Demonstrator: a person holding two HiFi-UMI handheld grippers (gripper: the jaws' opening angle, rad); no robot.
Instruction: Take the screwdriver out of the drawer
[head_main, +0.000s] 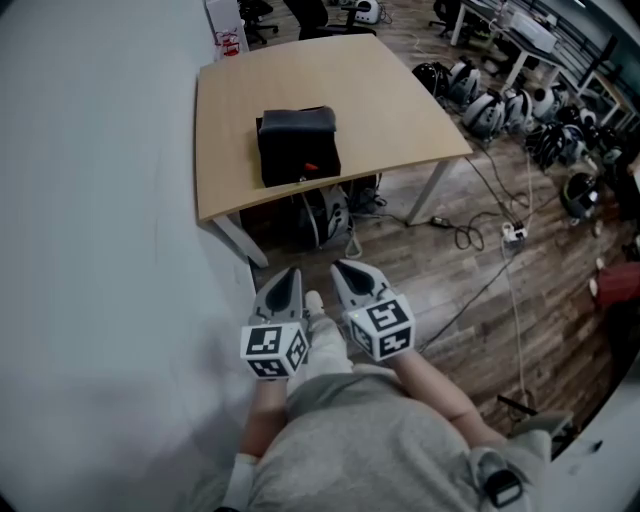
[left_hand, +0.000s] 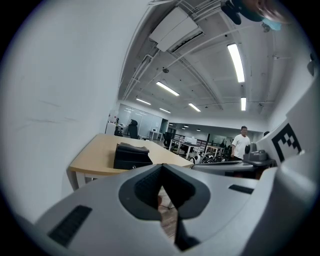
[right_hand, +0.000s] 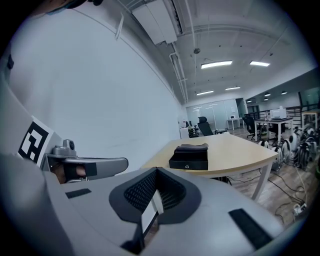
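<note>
A black drawer box (head_main: 298, 148) sits closed on the light wooden table (head_main: 400, 100), near its front edge. A small red spot marks the box's front. No screwdriver is visible in any view. Both grippers are held side by side well short of the table, over the floor, pointing toward it. My left gripper (head_main: 291, 275) is shut and empty; my right gripper (head_main: 343, 268) is shut and empty too. In the left gripper view the box (left_hand: 131, 156) lies ahead beyond the closed jaws of the left gripper (left_hand: 161, 169). The right gripper (right_hand: 156, 172) faces the box (right_hand: 189, 157) from farther off.
A white wall runs along the left. Cables and a power strip (head_main: 513, 234) lie on the wooden floor right of the table. Bags and gear stand under the table (head_main: 325, 215). Helmet-like equipment (head_main: 490, 105) lines the far right. A person in a white shirt (left_hand: 242, 145) stands far off.
</note>
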